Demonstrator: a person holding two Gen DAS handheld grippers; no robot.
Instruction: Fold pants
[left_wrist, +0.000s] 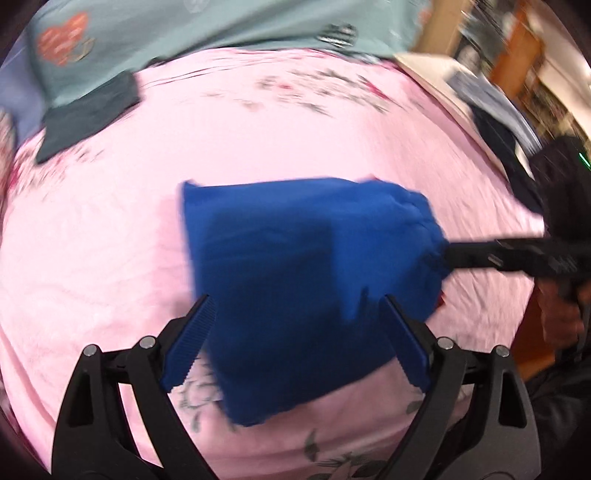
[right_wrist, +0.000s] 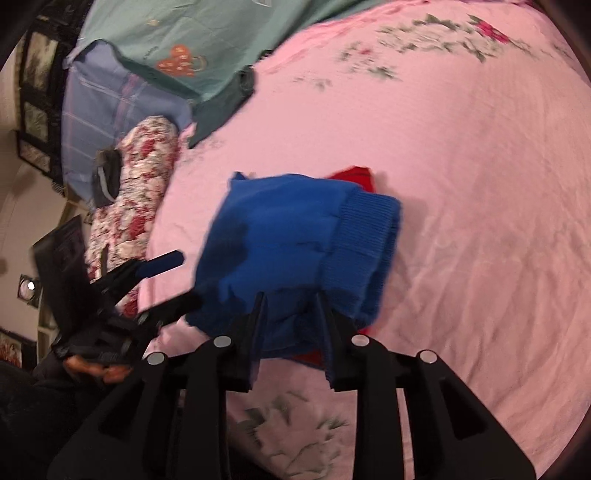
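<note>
While the left tongs (left_wrist: 295, 306) tilt down spread wide, the right tongs (right_wrist: 291, 302) pinch the folded blue pants (right_wrist: 295, 236).

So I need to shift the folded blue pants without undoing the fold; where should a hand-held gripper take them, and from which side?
Grip the blue pants at the thick ribbed waistband, where the layers stack into one firm edge. That edge faces the right hand-held gripper, whose fingers already straddle the bundle beside it, so come in low along the pink bedspread from there. The left hand-held gripper is open.
</note>
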